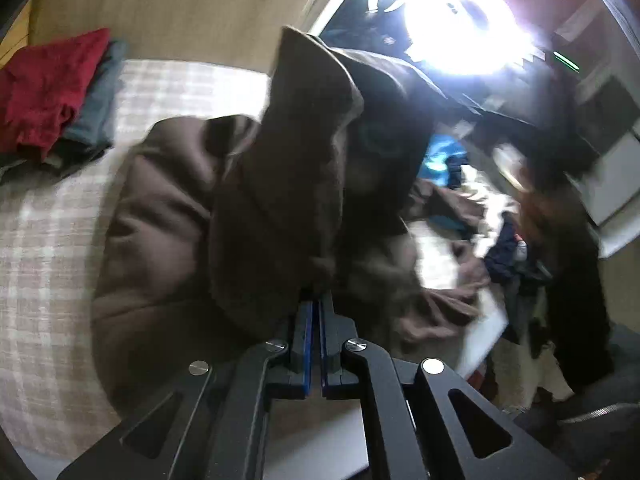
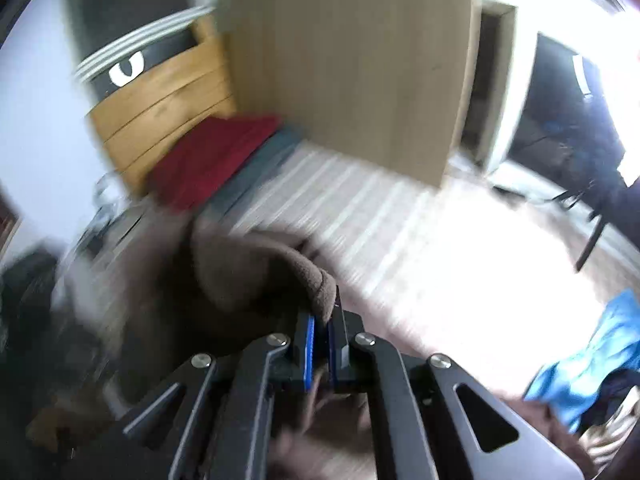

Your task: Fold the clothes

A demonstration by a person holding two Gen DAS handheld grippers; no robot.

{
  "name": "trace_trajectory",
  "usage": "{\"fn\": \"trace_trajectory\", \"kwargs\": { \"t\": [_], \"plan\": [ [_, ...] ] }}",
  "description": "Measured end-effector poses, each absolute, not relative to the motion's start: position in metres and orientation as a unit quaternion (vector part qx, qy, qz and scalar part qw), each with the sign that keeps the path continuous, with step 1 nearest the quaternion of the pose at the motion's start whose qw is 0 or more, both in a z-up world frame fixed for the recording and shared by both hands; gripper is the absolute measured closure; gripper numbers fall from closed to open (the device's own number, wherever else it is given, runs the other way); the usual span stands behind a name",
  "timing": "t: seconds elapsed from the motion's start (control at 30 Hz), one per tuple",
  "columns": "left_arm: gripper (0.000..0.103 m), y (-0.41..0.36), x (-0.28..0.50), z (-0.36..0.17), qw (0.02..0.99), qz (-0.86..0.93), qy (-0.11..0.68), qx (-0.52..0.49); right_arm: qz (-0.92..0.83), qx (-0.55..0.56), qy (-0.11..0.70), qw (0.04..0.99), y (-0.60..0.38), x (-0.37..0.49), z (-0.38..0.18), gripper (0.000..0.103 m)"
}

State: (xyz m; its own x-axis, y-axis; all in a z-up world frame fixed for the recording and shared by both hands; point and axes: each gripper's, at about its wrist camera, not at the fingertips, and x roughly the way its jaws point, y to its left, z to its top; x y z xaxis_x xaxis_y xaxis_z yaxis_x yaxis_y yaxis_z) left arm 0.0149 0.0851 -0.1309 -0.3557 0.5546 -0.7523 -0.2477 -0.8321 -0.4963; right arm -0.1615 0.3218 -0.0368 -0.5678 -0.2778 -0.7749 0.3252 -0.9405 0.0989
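Both claws pinch the brown garment — left claw on a raised fold, right claw on a thick edge — lifted above the checked bed, near the red folded stack.

A thick brown fleece garment lies bunched on the checked bed cover, one part of it lifted up in a tall peak, its edge pinched at the bottom. In the right wrist view, a rolled brown edge is also pinched. A folded red cloth sits on a folded grey-teal cloth at the far corner.
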Motion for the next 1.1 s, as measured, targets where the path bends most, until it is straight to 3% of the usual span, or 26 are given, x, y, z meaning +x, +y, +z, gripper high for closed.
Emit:
{"fn": "trace_trajectory", "kwargs": {
  "t": [0.07,0.2,0.27,0.33,0.43,0.63,0.73,0.8,0.83,0.97,1.1],
  "plan": [
    [0.1,0.087,0.015,-0.126,0.252,0.808,-0.157,-0.51,-0.869,0.476,0.045,0.126,0.323,-0.201,-0.06,0.065],
    [0.098,0.071,0.021,-0.117,0.238,0.814,-0.157,-0.506,-0.865,0.491,0.017,0.105,0.337,-0.188,-0.071,0.062],
    [0.094,0.057,0.026,-0.114,0.224,0.82,-0.154,-0.504,-0.872,0.48,0.007,0.098,0.342,-0.156,-0.065,0.053],
    [0.094,0.043,0.031,-0.11,0.211,0.826,-0.15,-0.501,-0.869,0.478,-0.024,0.127,0.344,-0.12,-0.061,0.046],
    [0.094,0.019,0.035,-0.107,0.186,0.833,-0.15,-0.499,-0.853,0.482,-0.06,0.189,0.315,-0.068,-0.063,0.045],
    [0.094,-0.015,0.031,-0.103,0.171,0.843,-0.156,-0.486,-0.834,0.5,0.015,0.231,0.214,-0.045,-0.098,0.042],
    [0.094,-0.022,0.03,-0.1,0.172,0.846,-0.151,-0.481,-0.824,0.528,0.073,0.189,0.189,-0.058,-0.126,0.044],
    [0.094,-0.021,0.03,-0.098,0.177,0.847,-0.144,-0.48,-0.816,0.537,0.061,0.207,0.192,-0.058,-0.132,0.084],
    [0.094,-0.02,0.029,-0.097,0.179,0.847,-0.142,-0.48,-0.814,0.538,0.041,0.216,0.2,-0.056,-0.129,0.092],
    [0.094,-0.011,0.022,-0.088,0.193,0.85,-0.126,-0.474,-0.841,0.501,-0.017,0.202,0.266,-0.023,-0.082,0.095],
    [0.094,0.021,0.004,-0.074,0.233,0.846,-0.089,-0.471,-0.871,0.474,-0.053,0.119,0.367,0.041,-0.033,0.098]
  ]
}}
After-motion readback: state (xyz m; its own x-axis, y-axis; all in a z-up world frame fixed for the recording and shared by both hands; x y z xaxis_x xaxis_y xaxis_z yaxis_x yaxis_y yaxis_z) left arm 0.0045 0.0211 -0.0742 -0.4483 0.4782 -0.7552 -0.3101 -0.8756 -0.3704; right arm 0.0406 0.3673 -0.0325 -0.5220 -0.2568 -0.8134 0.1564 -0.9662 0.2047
